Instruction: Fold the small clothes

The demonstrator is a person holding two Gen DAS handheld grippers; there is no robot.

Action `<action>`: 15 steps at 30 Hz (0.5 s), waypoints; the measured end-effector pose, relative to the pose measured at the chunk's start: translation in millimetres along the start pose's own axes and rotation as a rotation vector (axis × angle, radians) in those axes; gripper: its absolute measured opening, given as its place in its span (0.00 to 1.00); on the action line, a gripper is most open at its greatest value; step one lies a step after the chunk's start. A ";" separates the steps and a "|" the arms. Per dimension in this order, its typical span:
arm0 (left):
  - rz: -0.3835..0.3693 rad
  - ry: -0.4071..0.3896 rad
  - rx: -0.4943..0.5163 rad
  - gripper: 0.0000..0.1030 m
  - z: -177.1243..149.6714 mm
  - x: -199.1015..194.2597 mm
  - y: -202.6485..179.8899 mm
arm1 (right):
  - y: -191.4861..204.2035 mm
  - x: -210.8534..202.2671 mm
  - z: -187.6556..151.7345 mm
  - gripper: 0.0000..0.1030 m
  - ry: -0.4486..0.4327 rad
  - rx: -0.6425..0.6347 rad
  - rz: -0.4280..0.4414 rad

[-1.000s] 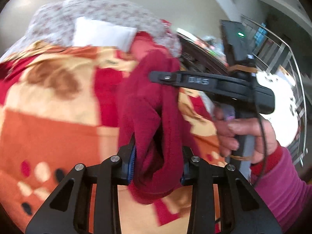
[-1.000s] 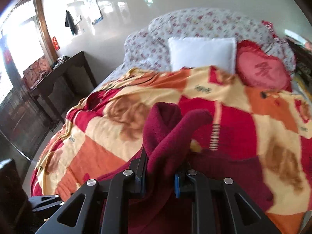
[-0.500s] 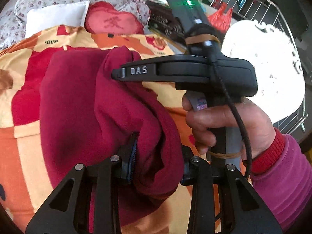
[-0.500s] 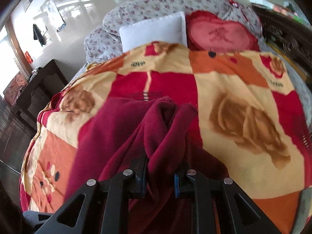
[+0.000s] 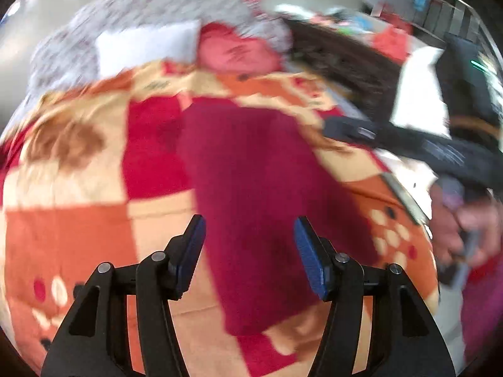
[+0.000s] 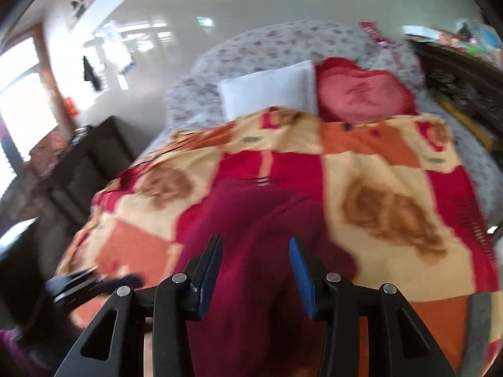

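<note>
While both sets of jaws are spreading apart, the maroon garment (image 5: 257, 194) lies flat on the patchwork blanket (image 5: 63, 226), and that is the landmark for everything here: it sits about in the middle of the blanket's near half, running lengthwise toward the pillows. Left gripper (image 5: 248, 251) hovers over the garment's near end, blue pads opening with cloth showing below the gap but nothing pinched; the pads stand clear of the fabric. Right gripper (image 6: 254, 273) tells the same story from the other side, jaws opening above the garment's near edge, fabric beneath and not clamped. From the left view the right-hand tool and the person's hand (image 5: 465, 232) sit off the garment's right side, just past its edge, blurred. The look of it is a release after laying a fold down: the cloth is in a long tidy strip with straight sides, which reads as one fold made and set flat so it keeps its shape. Beyond the garment's far end, the white pillow (image 6: 267, 94) and the red heart cushion (image 6: 361, 94) rest at the head of the bed, well apart from the work. My read is that another fold across the strip's length is likely wanted, though the blur hides the far hem's exact lie.
</note>
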State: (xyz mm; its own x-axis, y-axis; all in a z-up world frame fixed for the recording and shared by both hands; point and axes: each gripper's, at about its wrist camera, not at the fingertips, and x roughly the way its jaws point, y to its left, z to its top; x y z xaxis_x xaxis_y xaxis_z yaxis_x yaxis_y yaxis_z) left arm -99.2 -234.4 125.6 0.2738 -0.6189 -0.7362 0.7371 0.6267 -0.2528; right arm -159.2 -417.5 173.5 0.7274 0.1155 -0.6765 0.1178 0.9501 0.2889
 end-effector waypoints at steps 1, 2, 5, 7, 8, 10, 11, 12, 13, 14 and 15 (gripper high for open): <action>0.016 0.009 -0.018 0.57 -2.4 6.7 3.9 | 6.8 8.0 -6.1 0.41 0.021 -0.016 -0.002; 0.025 0.018 -0.022 0.57 -5.8 11.2 5.5 | 10.1 13.5 -12.1 0.41 0.039 -0.027 -0.014; 0.035 0.051 -0.029 0.57 -12.1 29.7 6.0 | 4.3 31.1 -34.8 0.40 0.092 -0.044 -0.132; 0.016 0.065 -0.040 0.57 -17.1 38.1 3.6 | -19.3 39.9 -51.8 0.40 0.125 0.042 -0.167; 0.009 0.074 -0.042 0.57 -18.0 42.8 1.6 | -30.9 42.7 -59.9 0.40 0.133 0.094 -0.151; 0.010 0.083 -0.027 0.57 -17.7 45.6 -3.0 | -44.8 42.3 -73.2 0.40 0.133 0.139 -0.136; 0.018 0.082 -0.015 0.57 -13.9 44.7 -5.8 | -47.8 38.2 -75.5 0.40 0.127 0.158 -0.127; 0.029 0.071 -0.002 0.57 -11.2 40.9 -7.8 | -49.9 32.0 -76.7 0.40 0.118 0.175 -0.118; 0.037 0.054 0.008 0.57 -8.8 36.5 -9.6 | -50.7 25.7 -75.7 0.40 0.109 0.184 -0.112; 0.051 0.030 0.021 0.57 -5.0 31.2 -11.2 | -49.6 17.9 -73.0 0.40 0.093 0.184 -0.113; 0.061 0.014 0.028 0.57 -1.4 28.4 -11.5 | -46.7 10.2 -68.4 0.40 0.065 0.175 -0.121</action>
State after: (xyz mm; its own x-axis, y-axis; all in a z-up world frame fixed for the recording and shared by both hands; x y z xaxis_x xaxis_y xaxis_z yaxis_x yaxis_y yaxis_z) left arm -100.7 -258.6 106.7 0.3102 -0.5727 -0.7588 0.7365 0.6495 -0.1891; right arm -203.5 -440.9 106.8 0.6563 0.0270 -0.7540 0.3213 0.8942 0.3118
